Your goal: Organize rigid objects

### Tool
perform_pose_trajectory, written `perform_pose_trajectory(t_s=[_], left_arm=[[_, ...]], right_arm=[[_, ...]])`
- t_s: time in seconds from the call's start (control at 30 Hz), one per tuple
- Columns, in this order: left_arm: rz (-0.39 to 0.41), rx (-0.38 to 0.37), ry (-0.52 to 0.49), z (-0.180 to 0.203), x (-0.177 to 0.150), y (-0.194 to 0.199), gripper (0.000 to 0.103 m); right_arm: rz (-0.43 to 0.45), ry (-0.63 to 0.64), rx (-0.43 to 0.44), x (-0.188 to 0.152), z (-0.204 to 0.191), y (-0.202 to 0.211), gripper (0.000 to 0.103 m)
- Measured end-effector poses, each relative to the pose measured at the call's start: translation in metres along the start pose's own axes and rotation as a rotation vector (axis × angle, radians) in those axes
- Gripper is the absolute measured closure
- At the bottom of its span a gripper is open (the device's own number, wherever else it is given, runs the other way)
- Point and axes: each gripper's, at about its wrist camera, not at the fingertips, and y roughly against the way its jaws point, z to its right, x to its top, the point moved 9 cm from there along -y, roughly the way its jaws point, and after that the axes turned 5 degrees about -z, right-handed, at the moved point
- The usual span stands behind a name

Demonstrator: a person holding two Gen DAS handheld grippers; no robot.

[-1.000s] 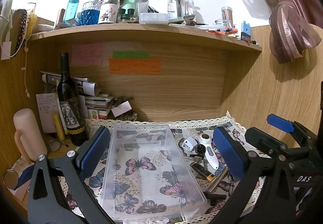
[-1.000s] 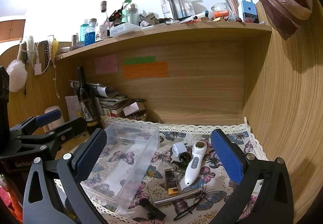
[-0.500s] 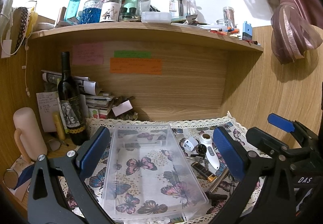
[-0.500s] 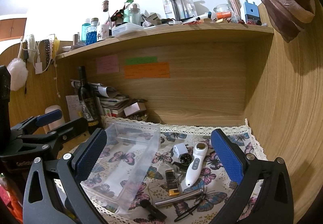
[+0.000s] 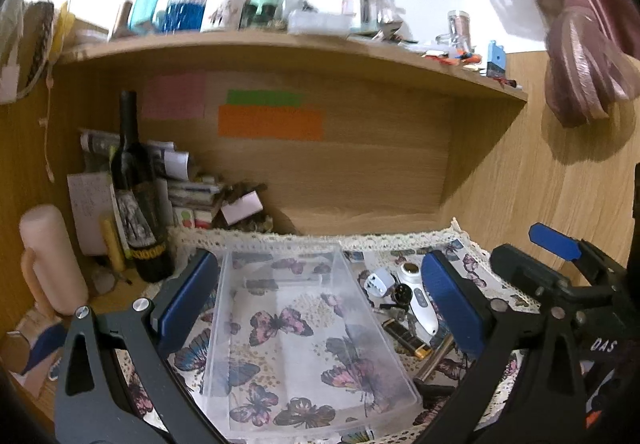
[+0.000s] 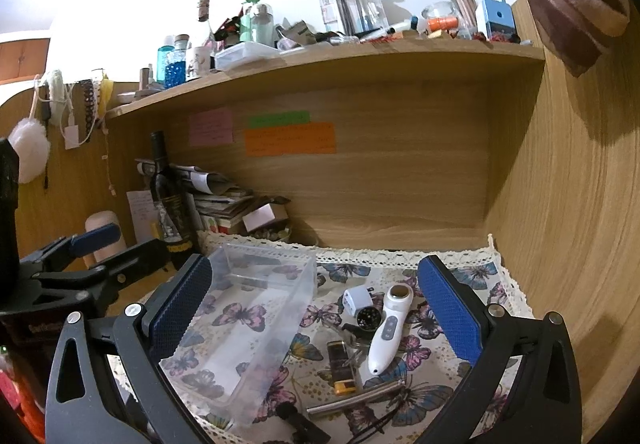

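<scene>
Clear plastic, thin-walled and empty, the storage bin [image 5: 304,328] sits on a butterfly-print cloth [image 6: 472,276] over the worktop, its long axis running from 6 to 12 o'clock in the left wrist view. To its 3 o'clock lies a huddle of rigid items awaiting sorting: a white handheld device [image 6: 386,328], a white plug adapter [image 6: 358,300], a small round black piece [image 6: 366,316], a black-and-gold lighter [image 6: 340,366], a metal rod [image 6: 354,398] and a black stick [image 6: 298,422].

The bin looks light and slick, likely to skid on the cloth if nudged and to flex if squeezed hard; a hold across one side wall near the rim seems safest. The white device looks hard and smooth, best taken across its narrower handle below the buttons.

The left gripper [image 5: 316,298] points slightly downward, straddling the bin; its fingers [image 5: 186,296] stand nearly as wide as they go and are just beginning to close, the bin between them but not visibly pressed. The right gripper [image 6: 314,314] is also tipped slightly down, its fingers [image 6: 448,314] spread wide and gripping nothing, with the small items lying ahead between them. A dark wine bottle [image 5: 138,200] stands at 10 o'clock from the bin.
</scene>
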Motion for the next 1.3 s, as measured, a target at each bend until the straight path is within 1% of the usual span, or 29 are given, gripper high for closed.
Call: perform_pose_trajectory(t_s=[0.03,0.07,0.13,0.17,0.2,0.23,0.3,0.33,0.43,0.5,0.57,0.63,0.77,0.83,0.93,1.03,1.13,1.2,1.3], left_arm=[[-0.022,0.004,0.009,-0.006,-0.001,-0.004,0.015],[-0.038,0.014,0.014,-0.011,-0.003,-0.008,0.020],[-0.073,0.026,0.033,-0.024,-0.006,-0.015,0.021],[-0.095,0.035,0.044,-0.031,-0.008,-0.019,0.026],[-0.114,0.044,0.050,-0.038,-0.010,-0.023,0.028],[-0.136,0.058,0.053,-0.045,-0.013,-0.027,0.033],[-0.186,0.084,0.050,-0.058,-0.018,-0.037,0.037],[-0.213,0.096,0.046,-0.065,-0.021,-0.042,0.041],[-0.283,0.113,0.039,-0.079,-0.029,-0.054,0.049],[-0.346,0.110,0.035,-0.086,-0.036,-0.064,0.056],[-0.406,0.098,0.030,-0.092,-0.044,-0.074,0.065],[-0.466,0.083,0.019,-0.094,-0.052,-0.083,0.072],[-0.578,0.039,-0.002,-0.088,-0.065,-0.094,0.083],[-0.627,0.030,-0.010,-0.086,-0.072,-0.099,0.087],[-0.676,0.025,-0.026,-0.088,-0.078,-0.105,0.092],[-0.711,0.005,-0.029,-0.089,-0.084,-0.108,0.092],[-0.705,0.002,-0.049,-0.088,-0.084,-0.109,0.092],[-0.695,0.002,-0.057,-0.089,-0.084,-0.108,0.092],[-0.684,0.003,-0.075,-0.089,-0.084,-0.107,0.092]], right_arm=[[-0.004,-0.003,-0.002,0.000,0.002,-0.002,0.002],[-0.009,-0.005,-0.005,-0.001,0.004,-0.004,0.004],[-0.028,-0.009,-0.010,-0.003,0.008,-0.010,0.015],[-0.042,-0.011,-0.010,-0.004,0.010,-0.014,0.017],[-0.061,-0.011,-0.008,-0.005,0.013,-0.018,0.020],[-0.075,-0.010,-0.008,-0.006,0.015,-0.022,0.024],[-0.106,-0.006,-0.013,-0.009,0.019,-0.029,0.030],[-0.124,-0.005,-0.014,-0.010,0.022,-0.034,0.033],[-0.169,-0.005,-0.020,-0.015,0.028,-0.047,0.040],[-0.204,-0.012,-0.024,-0.019,0.034,-0.056,0.045],[-0.237,-0.018,-0.028,-0.023,0.038,-0.066,0.049],[-0.279,-0.031,-0.034,-0.027,0.045,-0.076,0.055],[-0.343,-0.054,-0.039,-0.036,0.055,-0.091,0.060],[-0.377,-0.059,-0.057,-0.041,0.060,-0.098,0.062],[-0.429,-0.068,-0.083,-0.049,0.070,-0.107,0.063],[-0.486,-0.083,-0.110,-0.060,0.081,-0.119,0.064],[-0.555,-0.097,-0.129,-0.072,0.091,-0.135,0.070],[-0.604,-0.116,-0.124,-0.080,0.095,-0.146,0.070],[-0.670,-0.121,-0.145,-0.093,0.102,-0.161,0.071]])
